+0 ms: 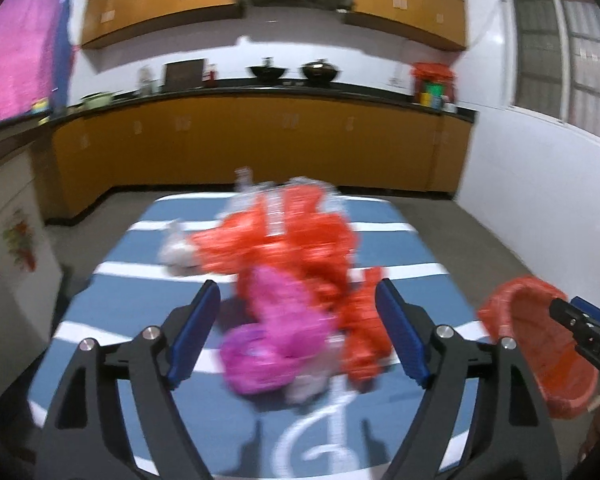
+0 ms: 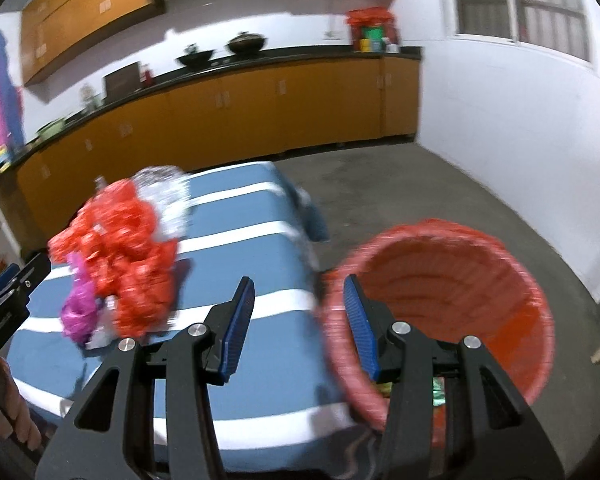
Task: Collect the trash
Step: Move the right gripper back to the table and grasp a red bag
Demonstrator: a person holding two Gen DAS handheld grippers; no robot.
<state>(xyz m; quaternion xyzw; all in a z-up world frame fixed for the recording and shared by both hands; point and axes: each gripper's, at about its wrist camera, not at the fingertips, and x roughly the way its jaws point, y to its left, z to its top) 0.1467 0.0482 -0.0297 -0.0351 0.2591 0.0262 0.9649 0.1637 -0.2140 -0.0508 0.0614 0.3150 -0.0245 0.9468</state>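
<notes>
Kitchen, mid-cleanup: heap of crumpled orange plastic wrappers (image 1: pixel 296 240) piled on a blue-and-white striped worktop (image 1: pixel 412 248), with a pink plastic bag (image 1: pixel 272 344) at the near edge and silvery foil (image 2: pixel 168 192) at the far end. Left gripper (image 1: pixel 298 332) spread wide, nothing held, jaws framing the pink bag and the orange scraps beside it; contact unclear through motion blur. Right gripper (image 2: pixel 300 324) likewise spread and empty, poised at the near rim of an orange-lined trash bin (image 2: pixel 480 280) standing on the floor just beside the worktop's right edge. Probable step: first grab from the heap. Best done by lowering the left gripper squarely over the pink bag, closing on a bunched fold rather than a loose flap, then lifting clear before swinging right to the bin. Risk: light film slipping free or dragging neighbouring scraps off the edge.
</notes>
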